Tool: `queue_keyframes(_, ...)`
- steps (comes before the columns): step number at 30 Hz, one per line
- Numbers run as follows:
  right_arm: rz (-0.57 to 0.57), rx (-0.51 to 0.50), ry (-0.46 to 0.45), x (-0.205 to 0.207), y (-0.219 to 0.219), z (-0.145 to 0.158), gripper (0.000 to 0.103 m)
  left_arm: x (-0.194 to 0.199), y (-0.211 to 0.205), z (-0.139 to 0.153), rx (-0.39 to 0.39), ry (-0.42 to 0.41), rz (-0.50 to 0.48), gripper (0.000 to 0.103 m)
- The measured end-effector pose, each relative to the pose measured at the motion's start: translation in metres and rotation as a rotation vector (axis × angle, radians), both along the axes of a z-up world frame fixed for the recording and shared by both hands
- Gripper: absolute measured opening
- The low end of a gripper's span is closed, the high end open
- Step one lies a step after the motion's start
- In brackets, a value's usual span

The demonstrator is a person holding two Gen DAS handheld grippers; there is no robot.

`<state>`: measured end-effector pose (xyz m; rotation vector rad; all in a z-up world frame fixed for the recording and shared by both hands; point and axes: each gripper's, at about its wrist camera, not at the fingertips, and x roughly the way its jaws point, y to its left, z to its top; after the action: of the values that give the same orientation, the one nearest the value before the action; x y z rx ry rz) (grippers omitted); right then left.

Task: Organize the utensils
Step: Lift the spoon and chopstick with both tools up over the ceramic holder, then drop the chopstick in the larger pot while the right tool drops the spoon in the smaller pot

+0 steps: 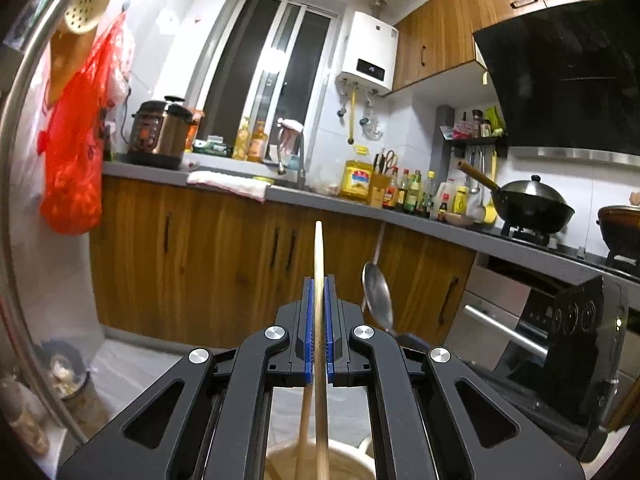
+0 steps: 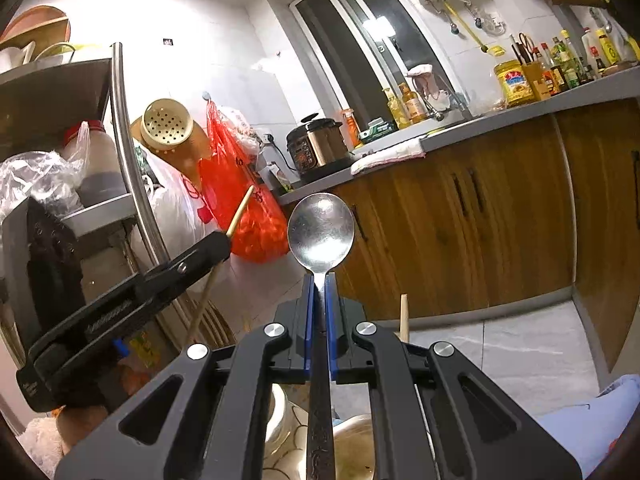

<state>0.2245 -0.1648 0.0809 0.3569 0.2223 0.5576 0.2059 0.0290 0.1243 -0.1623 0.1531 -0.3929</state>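
While the left gripper clamps a wooden chopstick and the right gripper pinches a metal spoon — both raised in mid-air — keeping each grip firm and level should prevent slipping.

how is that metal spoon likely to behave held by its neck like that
The spoon looks like polished metal, so probably stiff but slippery. The right gripper pinches only its narrow neck, so the bowl and long handle could pivot. It may slip if swung quickly.

Open air and bare floor lie ahead of both sets of fingers, up to the wooden cabinets. On the left, a steel rack and a hanging red bag narrow the passage. The tabletop above is crowded with bottles.
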Motion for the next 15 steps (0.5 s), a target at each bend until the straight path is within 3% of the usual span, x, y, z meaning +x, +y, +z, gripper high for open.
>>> queue_keyframes(15, 0.003, -0.002, 0.001, 0.0056, -0.0004, -0.0083, 0.006, 0.0104, -0.007, -0.01, 0.041, 0.011, 0.007, 0.005)
